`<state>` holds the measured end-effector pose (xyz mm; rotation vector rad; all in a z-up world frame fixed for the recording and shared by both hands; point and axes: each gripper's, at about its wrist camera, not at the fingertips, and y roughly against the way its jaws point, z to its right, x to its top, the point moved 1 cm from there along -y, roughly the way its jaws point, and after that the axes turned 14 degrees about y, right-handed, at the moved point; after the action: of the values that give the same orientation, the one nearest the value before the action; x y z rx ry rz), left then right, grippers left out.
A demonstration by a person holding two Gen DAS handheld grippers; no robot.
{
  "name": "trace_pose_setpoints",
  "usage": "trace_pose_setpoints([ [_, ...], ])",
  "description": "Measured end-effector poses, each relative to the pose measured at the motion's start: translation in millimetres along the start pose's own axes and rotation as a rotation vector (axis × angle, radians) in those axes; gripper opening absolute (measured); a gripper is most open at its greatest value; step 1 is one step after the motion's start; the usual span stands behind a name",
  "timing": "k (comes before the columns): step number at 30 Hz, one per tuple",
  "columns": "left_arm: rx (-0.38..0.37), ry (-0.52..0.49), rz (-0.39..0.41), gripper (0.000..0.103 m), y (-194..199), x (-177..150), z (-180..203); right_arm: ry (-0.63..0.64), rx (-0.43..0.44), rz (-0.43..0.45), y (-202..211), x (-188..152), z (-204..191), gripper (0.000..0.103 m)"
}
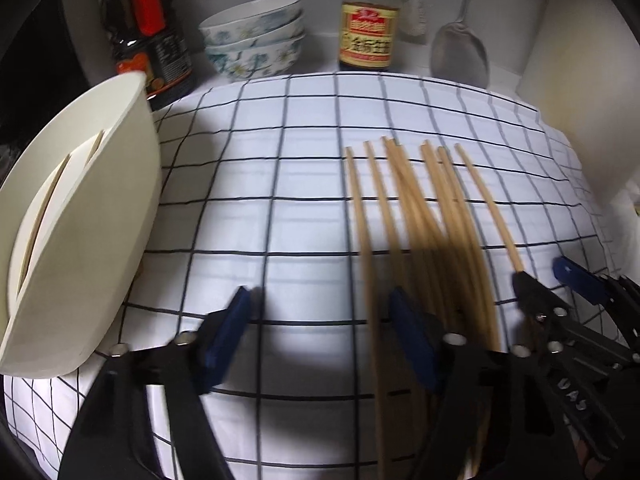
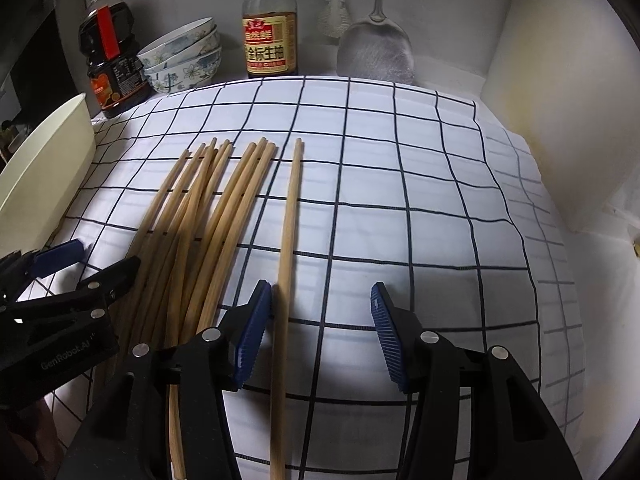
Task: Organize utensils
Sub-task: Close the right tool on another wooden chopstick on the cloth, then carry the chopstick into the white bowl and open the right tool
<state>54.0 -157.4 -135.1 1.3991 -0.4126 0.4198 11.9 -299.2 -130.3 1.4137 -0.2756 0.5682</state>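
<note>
Several wooden chopsticks (image 1: 420,216) lie side by side on the checked cloth (image 1: 280,184); they also show in the right wrist view (image 2: 208,216). One chopstick (image 2: 290,216) lies apart on the right, between the jaws of my open right gripper (image 2: 320,320), close to its left finger. My left gripper (image 1: 320,320) is open and empty, left of the bundle, its right finger (image 1: 412,332) beside the leftmost sticks. A cream holder (image 1: 80,220) at the left holds two chopsticks (image 1: 48,208). The right gripper (image 1: 556,284) shows at the right of the left wrist view.
At the back stand a dark sauce jug (image 1: 144,32), stacked patterned bowls (image 1: 256,36), a soy sauce bottle (image 1: 368,24) and a hanging metal spatula (image 1: 460,48). A white wall (image 2: 560,120) bounds the right side. The left gripper (image 2: 60,280) shows at the left of the right wrist view.
</note>
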Motion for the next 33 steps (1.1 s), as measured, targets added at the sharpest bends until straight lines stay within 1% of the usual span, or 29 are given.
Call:
trace_pose_setpoints([
  [1, -0.005, -0.005, 0.001, 0.054, 1, -1, 2, 0.008, 0.014, 0.003, 0, 0, -2, 0.044],
  [2, -0.009, -0.01, 0.001, 0.051, 2, -1, 4, 0.012, 0.025, 0.005, 0, 1, -3, 0.036],
  [4, -0.018, -0.018, 0.001, 0.034, 3, -2, 7, 0.032, 0.03, 0.007, 1, 2, -7, 0.029],
  [5, -0.023, -0.022, -0.002, 0.03, 4, -2, 8, 0.042, 0.035, 0.008, 2, 3, -10, 0.023],
  [6, -0.025, -0.023, -0.004, 0.022, 4, -3, 8, 0.045, 0.041, 0.008, 2, 3, -11, 0.018],
  [7, -0.026, -0.021, -0.005, 0.014, 4, -2, 8, 0.044, 0.045, 0.007, 2, 4, -12, 0.016],
  [8, -0.026, -0.018, -0.005, 0.01, 4, -2, 7, 0.042, 0.046, 0.006, 2, 4, -12, 0.01],
  [9, -0.031, -0.011, -0.005, 0.008, 4, -2, 5, 0.037, 0.047, 0.004, 2, 4, -11, 0.007],
  [12, -0.039, -0.009, -0.008, 0.007, 4, -3, 4, 0.008, 0.069, 0.003, 3, 2, -8, 0.006],
  [17, -0.055, 0.011, -0.035, 0.007, 5, -2, 1, -0.033, 0.102, -0.01, 8, -3, -4, 0.006],
  [20, -0.068, 0.02, -0.057, 0.007, 9, -3, -2, -0.055, 0.111, -0.008, 16, -5, -3, 0.006],
  [22, -0.076, 0.021, -0.059, 0.007, 14, -3, -3, -0.059, 0.109, -0.006, 22, -4, -3, 0.006],
  [28, -0.096, 0.02, -0.039, 0.007, 42, 5, -4, -0.062, 0.116, 0.02, 48, 5, -3, 0.006],
  [33, -0.108, 0.029, 0.006, 0.007, 76, 20, -6, -0.054, 0.135, 0.068, 73, 17, -5, 0.006],
])
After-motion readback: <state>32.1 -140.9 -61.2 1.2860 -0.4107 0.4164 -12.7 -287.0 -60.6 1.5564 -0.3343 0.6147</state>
